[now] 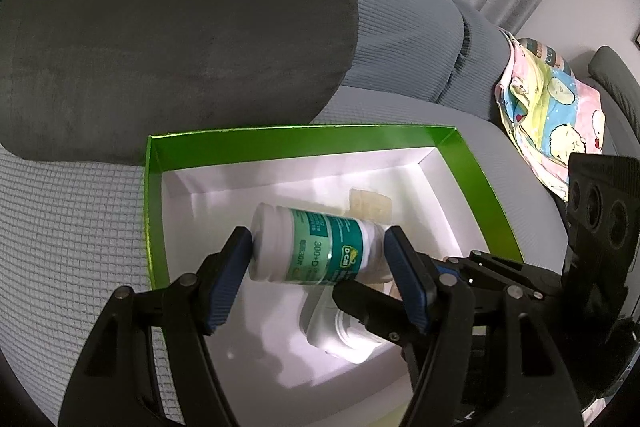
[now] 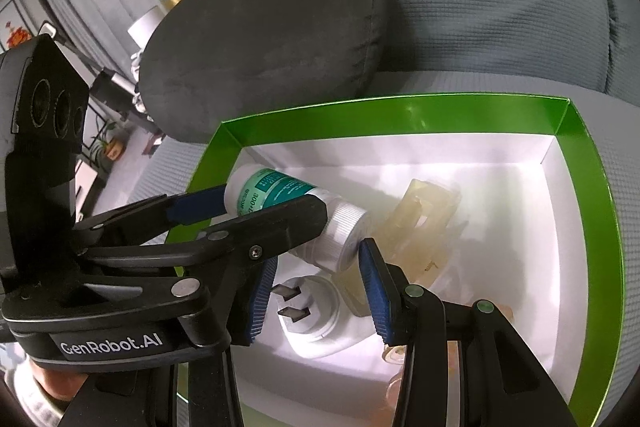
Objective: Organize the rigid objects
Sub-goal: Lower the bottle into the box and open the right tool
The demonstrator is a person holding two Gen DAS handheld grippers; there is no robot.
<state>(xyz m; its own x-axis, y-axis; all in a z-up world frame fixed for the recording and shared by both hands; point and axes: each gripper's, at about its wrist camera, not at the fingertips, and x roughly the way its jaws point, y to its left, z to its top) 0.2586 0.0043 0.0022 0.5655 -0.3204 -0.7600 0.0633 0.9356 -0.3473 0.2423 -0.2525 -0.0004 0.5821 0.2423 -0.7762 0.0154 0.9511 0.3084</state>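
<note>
A white bottle (image 1: 320, 247) with a teal label lies sideways in my left gripper (image 1: 316, 239), which is shut on it cap to base, just above the white floor of a green-walled box (image 1: 280, 137). In the right wrist view the same bottle (image 2: 280, 193) sticks out past the left gripper's black fingers (image 2: 288, 223). My right gripper (image 2: 318, 283) is low inside the box (image 2: 400, 111), its blue pads closed on a white plug adapter (image 2: 312, 319) with two flat prongs. Part of the adapter (image 1: 340, 335) shows under a right finger.
A yellowish translucent plastic piece (image 2: 424, 223) lies in the box beside the bottle. A dark grey cushion (image 1: 160, 47) leans against the box's far wall on a grey sofa (image 1: 60, 227). A colourful cartoon cloth (image 1: 552, 123) lies to the right.
</note>
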